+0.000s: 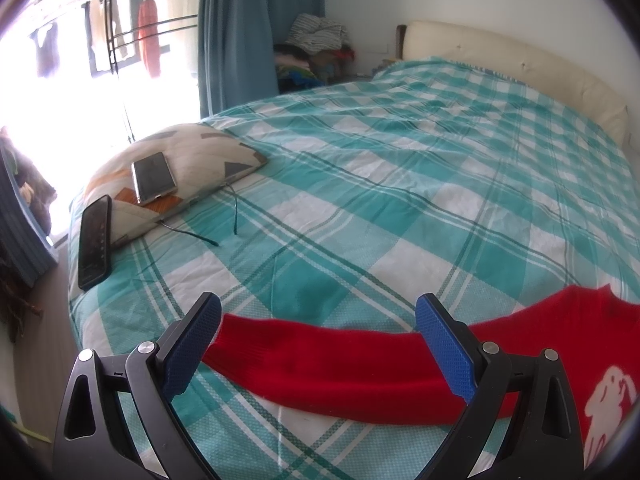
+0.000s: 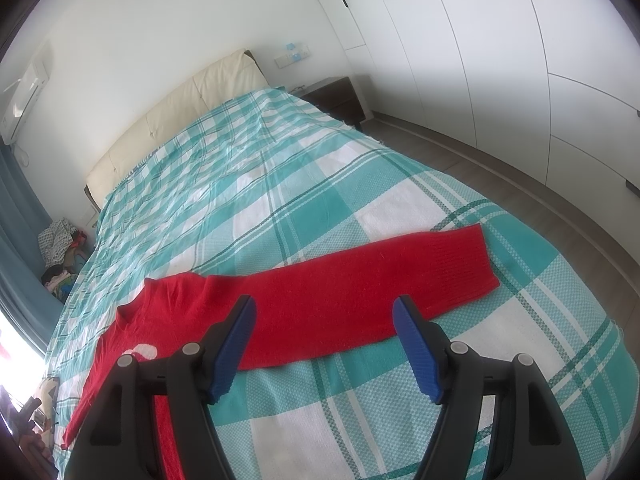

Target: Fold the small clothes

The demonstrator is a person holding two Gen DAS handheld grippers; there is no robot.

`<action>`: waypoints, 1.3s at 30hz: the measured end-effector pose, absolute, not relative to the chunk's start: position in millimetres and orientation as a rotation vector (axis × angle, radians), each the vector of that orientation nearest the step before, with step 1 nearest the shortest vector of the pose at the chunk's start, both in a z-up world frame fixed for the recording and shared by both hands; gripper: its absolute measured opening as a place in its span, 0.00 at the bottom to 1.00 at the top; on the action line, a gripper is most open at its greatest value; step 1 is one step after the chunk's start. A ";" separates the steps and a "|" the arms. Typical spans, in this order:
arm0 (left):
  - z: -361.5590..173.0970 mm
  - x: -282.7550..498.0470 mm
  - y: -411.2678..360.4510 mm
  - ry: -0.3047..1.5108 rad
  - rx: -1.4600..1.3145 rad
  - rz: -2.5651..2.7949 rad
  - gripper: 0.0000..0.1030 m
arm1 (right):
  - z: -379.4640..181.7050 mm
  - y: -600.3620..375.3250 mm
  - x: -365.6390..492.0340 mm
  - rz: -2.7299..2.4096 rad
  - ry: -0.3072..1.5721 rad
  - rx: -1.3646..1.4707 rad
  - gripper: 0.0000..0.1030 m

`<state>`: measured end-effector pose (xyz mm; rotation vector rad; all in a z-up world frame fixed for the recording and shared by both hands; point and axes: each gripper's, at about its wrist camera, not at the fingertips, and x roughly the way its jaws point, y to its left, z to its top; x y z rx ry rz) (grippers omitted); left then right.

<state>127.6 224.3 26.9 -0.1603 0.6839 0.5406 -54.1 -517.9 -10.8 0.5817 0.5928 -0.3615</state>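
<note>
A red sweater (image 2: pixel 304 312) lies flat on the bed (image 2: pixel 280 200), with both sleeves spread out wide. The left gripper (image 1: pixel 318 344) hangs over one sleeve (image 1: pixel 320 372), and that sleeve runs across right under its blue fingers (image 1: pixel 192 350). The fingers are spread apart and hold nothing. The right gripper (image 2: pixel 324 344) hangs over the other sleeve (image 2: pixel 380 280), which reaches out past its fingers (image 2: pixel 416 348) to the far side. These fingers are spread apart too, with nothing in them. What could go wrong? The fingers might pinch the checked bed cover along with the sleeve, and then the cover lifts up too. The soft wool could also slip out if only a little bit is pinched, and the fold would come out crooked. Far ahead of the left fingers, two phones (image 1: pixel 154 178) sit on a pillow (image 1: pixel 180 176); a big tug on the cover could make them slide. There are no boxes or baskets to see here.
</note>
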 end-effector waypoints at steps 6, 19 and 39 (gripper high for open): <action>27.0 127.8 223.7 0.684 -0.159 0.540 0.96 | -10.9 -518.0 -54.2 -0.361 0.592 0.581 0.69; 27.3 128.0 224.2 0.685 -0.160 0.539 0.96 | -10.0 -518.9 -55.1 -0.364 0.587 0.583 0.69; 26.5 128.8 220.3 0.692 -0.157 0.535 0.96 | -9.3 -519.5 -55.9 -0.365 0.582 0.582 0.69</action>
